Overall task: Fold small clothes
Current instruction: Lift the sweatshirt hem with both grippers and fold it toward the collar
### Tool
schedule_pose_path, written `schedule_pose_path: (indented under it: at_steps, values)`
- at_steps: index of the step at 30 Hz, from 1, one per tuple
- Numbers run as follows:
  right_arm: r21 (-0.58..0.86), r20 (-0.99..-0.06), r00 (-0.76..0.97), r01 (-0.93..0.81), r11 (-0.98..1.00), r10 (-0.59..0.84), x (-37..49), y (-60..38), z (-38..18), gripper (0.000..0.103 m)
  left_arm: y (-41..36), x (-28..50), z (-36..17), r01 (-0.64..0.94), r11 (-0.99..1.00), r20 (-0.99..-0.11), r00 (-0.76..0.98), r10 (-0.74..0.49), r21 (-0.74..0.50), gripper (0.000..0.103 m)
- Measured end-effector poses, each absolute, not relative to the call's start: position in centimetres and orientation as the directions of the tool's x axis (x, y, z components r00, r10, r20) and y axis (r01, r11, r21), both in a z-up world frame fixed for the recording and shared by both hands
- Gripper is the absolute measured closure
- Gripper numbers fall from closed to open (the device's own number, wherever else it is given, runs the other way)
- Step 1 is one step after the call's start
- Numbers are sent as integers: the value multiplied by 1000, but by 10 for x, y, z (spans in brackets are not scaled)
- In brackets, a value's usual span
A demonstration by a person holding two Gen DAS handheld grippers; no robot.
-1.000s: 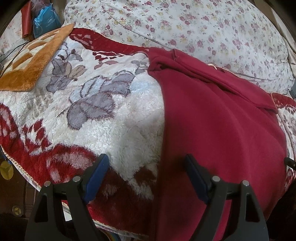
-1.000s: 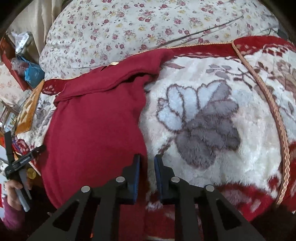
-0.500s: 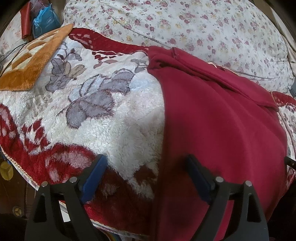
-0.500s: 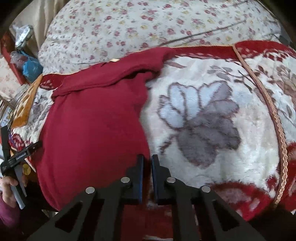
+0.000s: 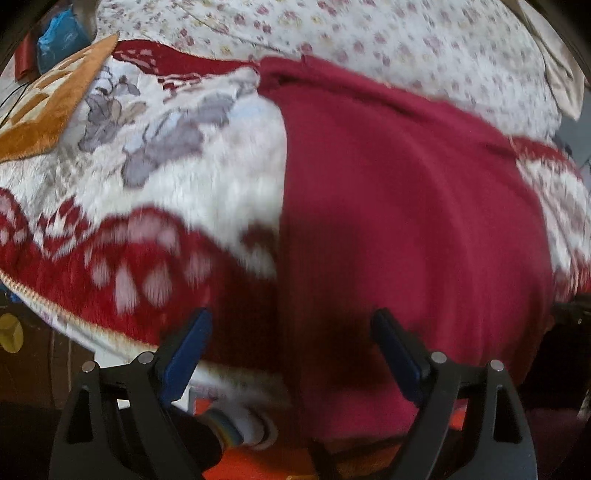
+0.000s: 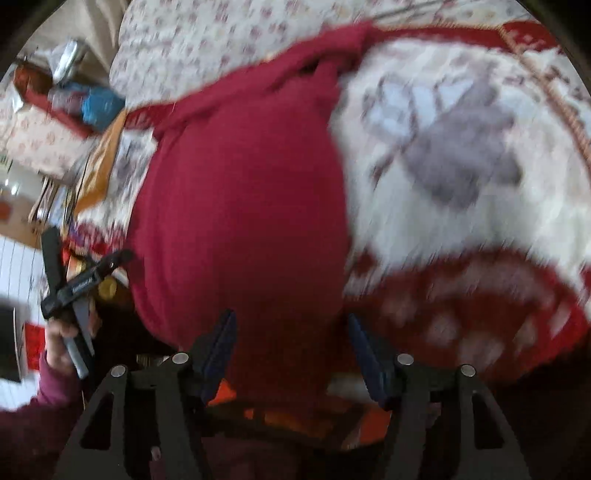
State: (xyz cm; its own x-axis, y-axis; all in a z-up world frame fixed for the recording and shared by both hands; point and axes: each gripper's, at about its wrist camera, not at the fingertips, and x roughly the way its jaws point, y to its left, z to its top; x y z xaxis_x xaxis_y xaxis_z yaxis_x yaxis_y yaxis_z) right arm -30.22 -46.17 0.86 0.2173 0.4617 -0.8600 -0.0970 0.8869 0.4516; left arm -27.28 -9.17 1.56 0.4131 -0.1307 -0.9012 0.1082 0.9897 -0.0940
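A dark red garment [image 5: 406, 206] lies spread flat on a red-and-white floral plush blanket [image 5: 177, 177], its near hem hanging over the bed's front edge. It also shows in the right wrist view [image 6: 240, 206]. My left gripper [image 5: 291, 332] is open and empty, straddling the garment's left edge near the hem. My right gripper [image 6: 290, 336] is open and empty at the lower right part of the garment. The left gripper tool also shows in the right wrist view [image 6: 74, 284], held in a hand.
A floral quilt [image 5: 369, 33] lies behind the garment. An orange patterned cushion [image 5: 48, 110] sits at the far left. A blue bag [image 6: 99, 103] and clutter lie beyond the bed. The blanket's front edge [image 5: 74, 317] drops to the floor.
My right gripper has opened from shut and pulled back toward the hem. Both views have drawn back and down toward the bed's front edge, with motion blur.
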Motion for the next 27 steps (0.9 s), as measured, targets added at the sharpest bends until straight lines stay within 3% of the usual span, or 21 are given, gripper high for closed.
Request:
schedule_pose_path:
  at_steps: [9, 12, 14, 27]
  values:
    - [444, -875, 154, -118, 888, 458, -309, -442, -11, 17, -82, -289, -17, 89, 981, -936, 297, -190, -171, 15]
    - [410, -891, 136, -166, 897, 432, -312, -430, -10, 18, -80, -289, -17, 97, 980, -933, 301, -198, -176, 15]
    - [454, -873, 97, -193, 870, 477, -315, -423, -11, 24, -81, -290, -19, 108, 979, -934, 296, -198, -173, 15]
    - [475, -860, 104, -198, 857, 500, -312, -422, -15, 23, -83, -289, -25, 98, 980, -938, 286, -193, -172, 15]
